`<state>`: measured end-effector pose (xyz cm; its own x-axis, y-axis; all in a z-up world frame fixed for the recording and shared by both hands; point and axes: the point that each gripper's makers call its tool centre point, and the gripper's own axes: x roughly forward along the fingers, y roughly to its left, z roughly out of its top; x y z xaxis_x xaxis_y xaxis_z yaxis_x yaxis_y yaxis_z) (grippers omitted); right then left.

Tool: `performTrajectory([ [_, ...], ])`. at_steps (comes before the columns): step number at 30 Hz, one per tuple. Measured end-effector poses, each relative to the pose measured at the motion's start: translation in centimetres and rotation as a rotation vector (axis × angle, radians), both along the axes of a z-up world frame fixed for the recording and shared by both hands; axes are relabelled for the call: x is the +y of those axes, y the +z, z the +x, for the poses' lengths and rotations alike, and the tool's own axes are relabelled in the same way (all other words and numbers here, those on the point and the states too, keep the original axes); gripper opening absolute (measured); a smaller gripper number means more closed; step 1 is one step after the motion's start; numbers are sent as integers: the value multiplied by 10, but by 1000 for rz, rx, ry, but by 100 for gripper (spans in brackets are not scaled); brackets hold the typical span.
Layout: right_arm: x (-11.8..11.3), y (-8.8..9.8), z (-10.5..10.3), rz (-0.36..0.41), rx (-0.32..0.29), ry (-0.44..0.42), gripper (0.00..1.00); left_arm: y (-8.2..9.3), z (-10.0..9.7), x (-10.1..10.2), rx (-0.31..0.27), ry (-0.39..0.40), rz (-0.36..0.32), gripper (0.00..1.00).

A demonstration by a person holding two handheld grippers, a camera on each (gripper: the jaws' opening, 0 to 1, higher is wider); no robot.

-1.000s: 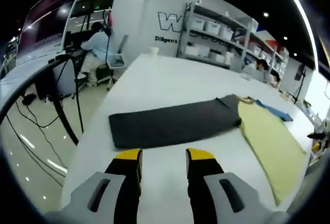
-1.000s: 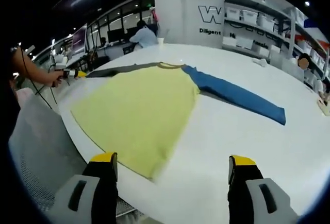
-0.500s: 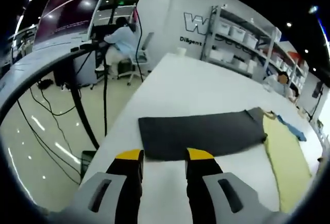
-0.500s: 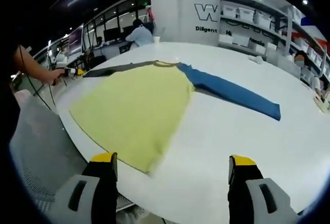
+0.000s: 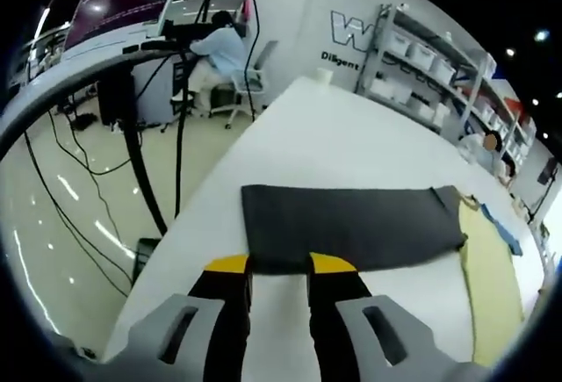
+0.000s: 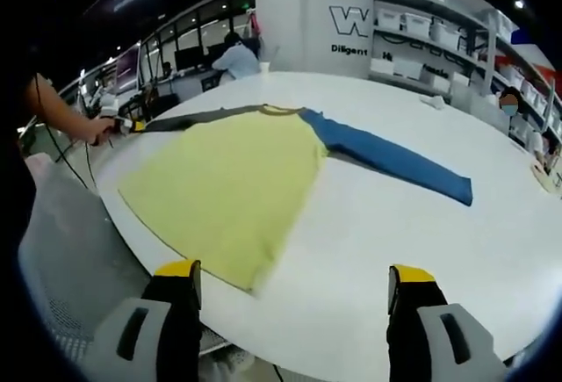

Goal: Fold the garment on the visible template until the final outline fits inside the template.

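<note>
A: What is changing at the left gripper (image 5: 279,268)?

B: It is closing in on the grey sleeve (image 5: 351,228) of the garment. Over the last second the cuff end is going from well ahead of the fingers to right at their yellow tips, and the gap between the 2 fingers is narrowing slightly. They are standing a little apart, 1 on each side of the sleeve's near edge, not yet clamped on it as far as I can tell.

A: And for the fold?

B: I am reading it as the opening step: getting hold of the sleeve end so it can be carried in over the yellow body (image 6: 224,193).

A: The right gripper (image 6: 292,281)?

B: It is hanging with its fingers wide apart and holding nothing, with the body's hem just ahead of the left finger and the blue sleeve (image 6: 391,167) lying further ahead, toward the right finger. The garment is lying flat, sleeves spread, on the white counter (image 6: 457,250).

A: What is hard to make out?

B: I am finding no template outline on the counter. Whether the left fingertips are touching cloth is hidden by the tips themselves. In the right gripper view the left gripper is tiny beside a person's hand (image 6: 95,127).
</note>
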<state>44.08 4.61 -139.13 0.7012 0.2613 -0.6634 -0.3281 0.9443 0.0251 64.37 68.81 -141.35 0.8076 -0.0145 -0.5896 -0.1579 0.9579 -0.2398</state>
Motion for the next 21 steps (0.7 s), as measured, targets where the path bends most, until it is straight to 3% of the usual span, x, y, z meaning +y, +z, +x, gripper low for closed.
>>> performTrajectory([
  [5, -3, -5, -3, 8, 18, -17, 84, -3, 0, 5, 31, 14, -5, 4],
  [9, 1, -8, -3, 13, 27, -12, 84, -1, 0, 8, 53, 13, -26, 2],
  [21, 13, -7, 1, 11, 17, 29, 84, 28, 8, -9, -45, -46, -34, 1],
])
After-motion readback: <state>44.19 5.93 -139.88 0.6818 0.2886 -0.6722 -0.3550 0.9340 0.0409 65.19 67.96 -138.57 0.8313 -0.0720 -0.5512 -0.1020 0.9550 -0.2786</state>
